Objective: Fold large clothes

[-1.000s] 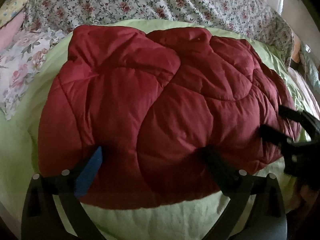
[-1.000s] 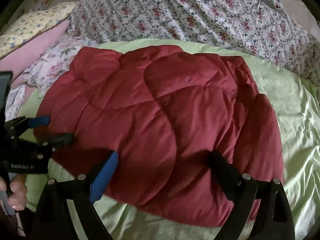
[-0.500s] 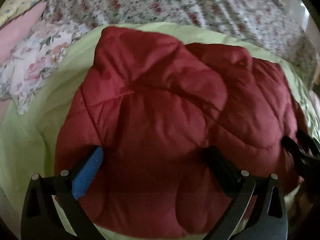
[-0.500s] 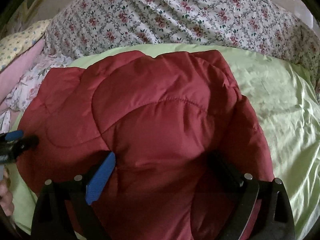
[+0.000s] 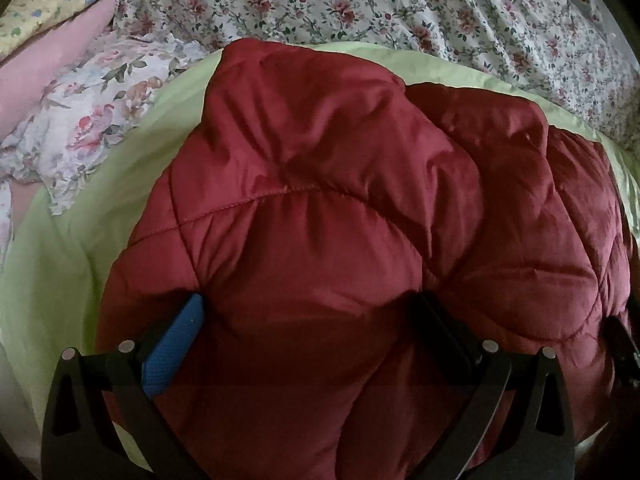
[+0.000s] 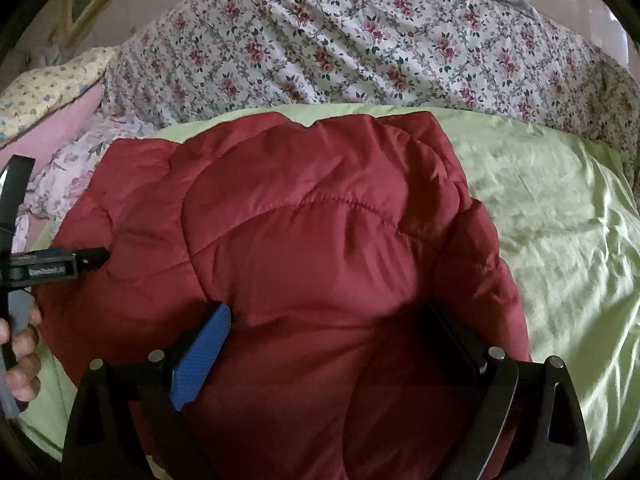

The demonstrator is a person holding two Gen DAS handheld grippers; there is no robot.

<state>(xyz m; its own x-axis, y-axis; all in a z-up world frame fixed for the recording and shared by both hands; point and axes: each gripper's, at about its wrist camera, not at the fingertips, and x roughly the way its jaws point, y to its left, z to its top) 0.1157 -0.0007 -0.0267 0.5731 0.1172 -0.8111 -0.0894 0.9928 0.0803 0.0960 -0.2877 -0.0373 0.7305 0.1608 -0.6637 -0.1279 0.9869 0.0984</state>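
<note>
**Jacket bunched between wide jaws on bed**

Jacket is lying on the green sheet of the bed, puffy, dark red and quilted, its near edge running out of frame. Left gripper and right gripper are both standing with jaws wide, padding bulging between them; whether they are pinching it is unclear. A hand is showing partly at the frame's edge.

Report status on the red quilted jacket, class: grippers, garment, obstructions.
Left gripper and right gripper both open, jaws straddling the red quilted jacket. Jacket bunched on green sheet. Nothing in the way.
</note>
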